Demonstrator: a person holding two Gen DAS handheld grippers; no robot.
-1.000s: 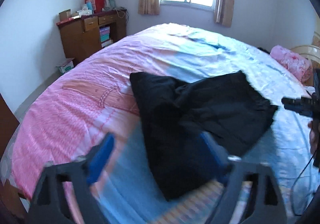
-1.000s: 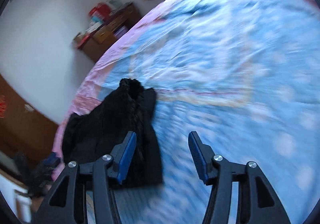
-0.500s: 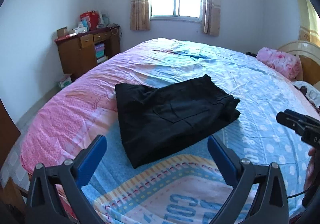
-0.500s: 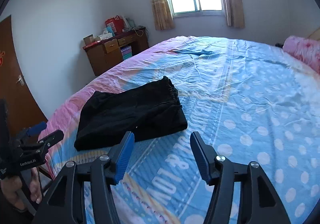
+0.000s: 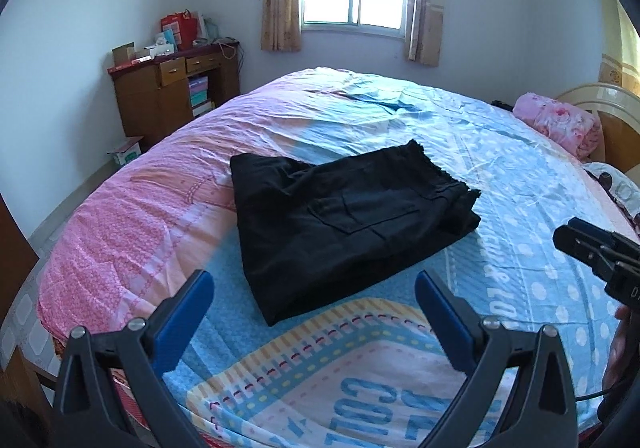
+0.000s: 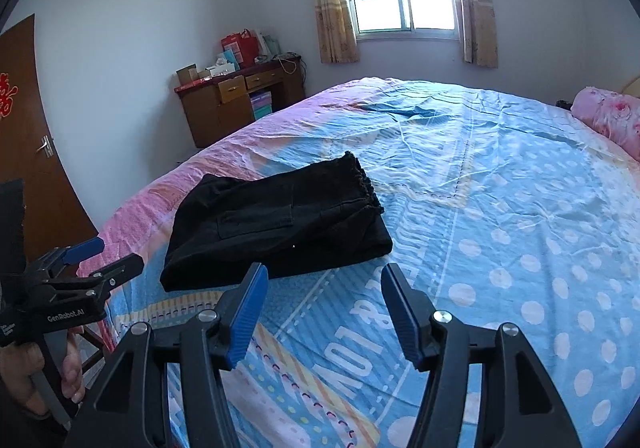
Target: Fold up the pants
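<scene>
On the bedspread (image 5: 520, 176): folded black pants (image 5: 344, 224), pocket up. Left gripper (image 5: 314, 302) and right gripper (image 6: 322, 300) both fingers apart, empty, short of it.

On the black body of the left gripper (image 6: 102, 262), seen from the right wrist, we read "GenRobot.AI" in white. The pale blue and pink printed bedsheet (image 6: 500, 232) bears large blue letters; we make out "LO" and "&", the rest cut off. A red character sign (image 6: 7, 94) sits on the brown wooden door (image 6: 28, 152); we cannot read it.
</scene>
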